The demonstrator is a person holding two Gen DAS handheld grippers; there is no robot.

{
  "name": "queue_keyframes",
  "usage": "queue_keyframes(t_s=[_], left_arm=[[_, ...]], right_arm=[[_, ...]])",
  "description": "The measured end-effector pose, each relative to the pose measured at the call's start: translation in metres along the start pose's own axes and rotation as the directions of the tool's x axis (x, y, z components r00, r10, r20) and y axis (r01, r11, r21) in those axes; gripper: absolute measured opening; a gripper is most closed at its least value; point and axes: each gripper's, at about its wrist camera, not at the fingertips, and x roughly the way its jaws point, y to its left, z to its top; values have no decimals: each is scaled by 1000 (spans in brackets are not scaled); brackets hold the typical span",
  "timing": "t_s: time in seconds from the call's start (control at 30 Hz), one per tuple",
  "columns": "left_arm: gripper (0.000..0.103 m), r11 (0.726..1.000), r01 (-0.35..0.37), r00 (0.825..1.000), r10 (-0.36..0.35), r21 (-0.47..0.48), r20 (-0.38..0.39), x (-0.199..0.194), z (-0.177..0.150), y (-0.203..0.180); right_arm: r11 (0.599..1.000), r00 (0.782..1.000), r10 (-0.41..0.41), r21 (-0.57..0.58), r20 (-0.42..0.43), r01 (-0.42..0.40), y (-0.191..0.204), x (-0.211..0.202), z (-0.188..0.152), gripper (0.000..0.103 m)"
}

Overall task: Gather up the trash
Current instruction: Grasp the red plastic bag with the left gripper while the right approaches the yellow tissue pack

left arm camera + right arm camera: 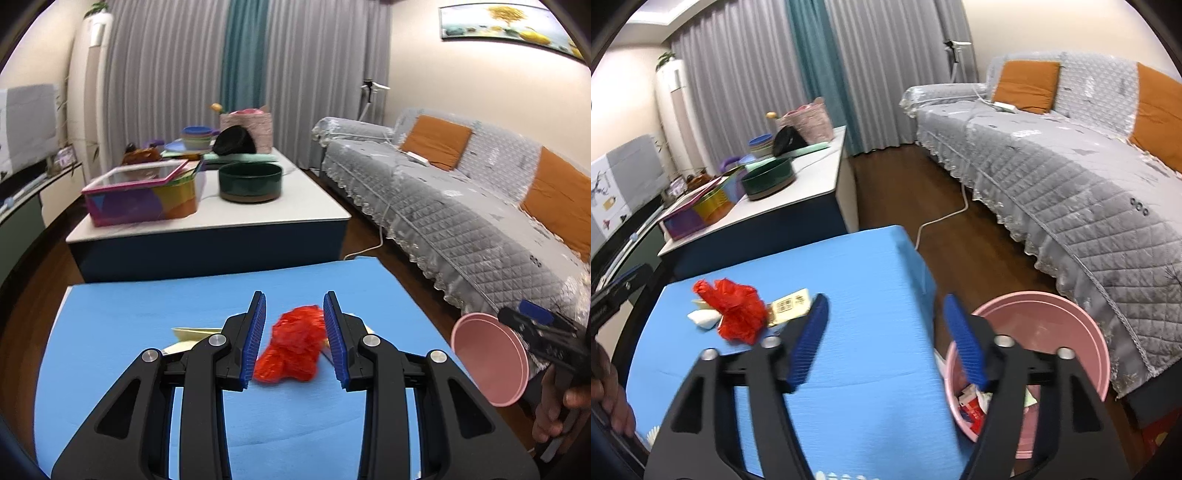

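A crumpled red plastic bag point(293, 345) lies on the blue table point(147, 317). My left gripper point(294, 341) is open, its blue pads on either side of the bag, not closed on it. The bag also shows in the right wrist view point(738, 314), with a yellow wrapper point(788, 306) and a white scrap point(703, 318) beside it. My right gripper point(888, 341) is open and empty, above the table's right edge, next to a pink bin point(1052, 314) that holds some trash. The pink bin shows in the left wrist view point(487, 356) at the right.
A white coffee table point(258, 206) stands behind with a colourful box point(142, 192), a dark green bowl point(250, 181) and stacked dishes. A grey-covered sofa point(461, 206) with orange cushions runs along the right. A white cable point(945, 216) lies on the wood floor.
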Motion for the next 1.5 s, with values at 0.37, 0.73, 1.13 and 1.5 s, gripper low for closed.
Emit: queue_keyframes(t_s=[0.37, 0.73, 1.13, 1.5], left_arm=[[49, 997, 65, 995, -67, -37, -80, 57, -16, -2], [17, 999, 30, 981, -35, -30, -189, 87, -21, 7], [10, 991, -59, 990, 43, -121, -133, 70, -6, 45], [10, 990, -61, 992, 46, -124, -122, 65, -3, 52]], right_arm=[[993, 999, 14, -119, -42, -19, 35, 34, -11, 88], [987, 990, 76, -133, -116, -91, 65, 85, -18, 91], [967, 972, 84, -217, -218, -132, 109, 142, -29, 94], [959, 954, 70, -243, -290, -144, 124, 177, -32, 97]])
